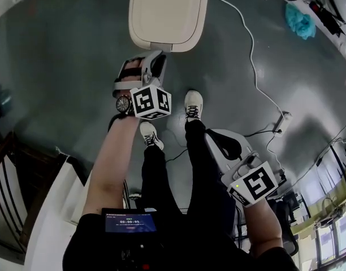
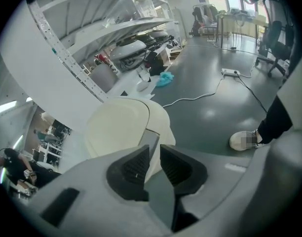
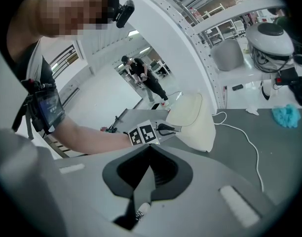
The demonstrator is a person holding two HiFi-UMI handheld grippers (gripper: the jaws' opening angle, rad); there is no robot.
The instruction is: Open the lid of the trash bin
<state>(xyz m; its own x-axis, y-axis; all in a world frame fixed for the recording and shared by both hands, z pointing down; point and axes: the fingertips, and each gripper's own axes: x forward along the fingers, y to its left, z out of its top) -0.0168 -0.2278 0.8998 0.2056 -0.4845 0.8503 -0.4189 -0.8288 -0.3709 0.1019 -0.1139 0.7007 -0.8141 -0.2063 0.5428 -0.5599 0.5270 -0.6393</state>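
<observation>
The cream trash bin [image 1: 168, 13] stands on the grey floor ahead of my feet, its lid down. In the left gripper view the trash bin [image 2: 116, 130] fills the space just beyond the jaws. My left gripper [image 1: 156, 58] hovers at the bin's near edge, and the left gripper [image 2: 154, 152] stands open by a narrow gap with nothing in it. My right gripper [image 1: 212, 135] hangs low beside my right leg, far from the bin. In its own view the right gripper [image 3: 151, 152] is shut and empty, looking toward the bin [image 3: 190, 115] and the left gripper [image 3: 166, 129].
A white cable [image 1: 249, 44] runs across the floor right of the bin to a power strip [image 1: 281, 123]. A blue cloth [image 1: 300, 21] lies at the far right. My shoes [image 1: 193, 103] stand behind the bin. White shelving [image 1: 54, 208] is at my left.
</observation>
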